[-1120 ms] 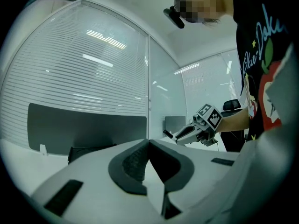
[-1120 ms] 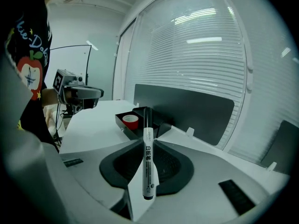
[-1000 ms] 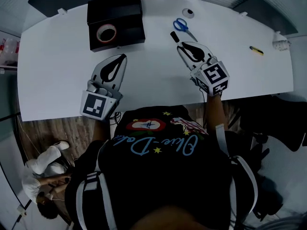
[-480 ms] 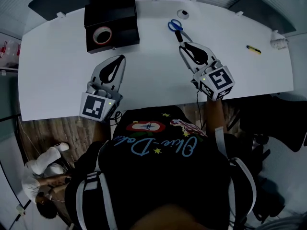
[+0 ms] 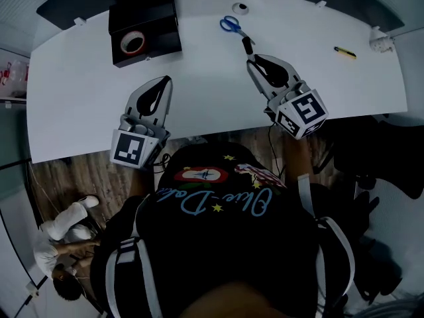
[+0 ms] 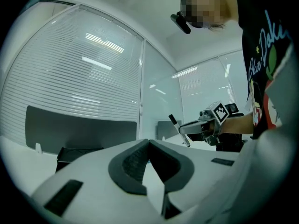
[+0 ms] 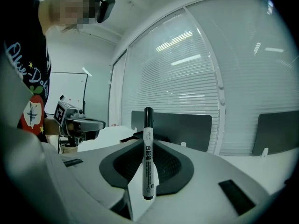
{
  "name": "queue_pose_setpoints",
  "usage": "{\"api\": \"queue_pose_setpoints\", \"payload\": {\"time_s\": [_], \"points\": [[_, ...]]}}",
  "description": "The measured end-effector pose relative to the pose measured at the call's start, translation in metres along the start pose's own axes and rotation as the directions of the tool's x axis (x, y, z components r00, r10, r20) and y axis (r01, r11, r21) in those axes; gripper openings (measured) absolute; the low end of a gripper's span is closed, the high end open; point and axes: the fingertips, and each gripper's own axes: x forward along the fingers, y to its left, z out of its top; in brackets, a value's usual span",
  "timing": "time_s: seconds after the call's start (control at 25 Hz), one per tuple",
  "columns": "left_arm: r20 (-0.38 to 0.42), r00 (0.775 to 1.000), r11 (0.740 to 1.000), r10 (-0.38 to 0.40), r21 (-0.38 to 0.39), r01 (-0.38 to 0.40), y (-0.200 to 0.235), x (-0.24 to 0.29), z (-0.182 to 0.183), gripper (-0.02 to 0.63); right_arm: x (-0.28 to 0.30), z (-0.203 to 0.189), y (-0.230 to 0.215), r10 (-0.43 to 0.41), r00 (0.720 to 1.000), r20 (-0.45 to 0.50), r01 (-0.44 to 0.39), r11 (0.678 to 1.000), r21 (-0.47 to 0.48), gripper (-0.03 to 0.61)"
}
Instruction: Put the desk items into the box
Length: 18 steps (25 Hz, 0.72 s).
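Observation:
A black box (image 5: 154, 20) stands at the desk's far left with a roll of tape (image 5: 132, 43) inside it. My right gripper (image 5: 252, 59) is shut on a black-capped white marker (image 5: 247, 45), which sticks out past the fingertips just short of the blue scissors (image 5: 230, 24). In the right gripper view the marker (image 7: 148, 125) stands upright between the pads of the right gripper (image 7: 148, 146). My left gripper (image 5: 163, 82) hovers below the box, shut and empty, as the left gripper (image 6: 149, 143) also appears in its own view. From there I see the marker (image 6: 179, 130) in the right gripper (image 6: 187, 130).
A yellow pen-like item (image 5: 344, 52) and a small white object (image 5: 378, 42) lie at the desk's far right. A small round thing (image 5: 243, 7) sits near the back edge. The white desk (image 5: 79, 98) curves; its near edge runs under both grippers. A person crouches on the floor (image 5: 63, 237).
The desk has slid up and left in the head view. The right gripper with the marker has drawn right of the scissors and nearer the front edge. The left gripper keeps its place in view.

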Motion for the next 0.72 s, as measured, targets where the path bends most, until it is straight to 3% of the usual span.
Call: {"api": "queue_pose_setpoints", "payload": {"time_s": [0.32,0.72], "points": [[-0.039,0.998,0.997,-0.052,0.049,0.054,-0.046,-0.025,0.003,0.0,-0.033,-0.002,0.027,0.013,0.999,0.034,-0.014,0.999,0.035,0.074],[-0.051,0.998,0.996,-0.031,0.082,0.035,-0.089,-0.065,-0.002,0.0,-0.08,-0.013,0.046,-0.011,0.996,0.085,0.004,0.997,0.083,0.075]]}}
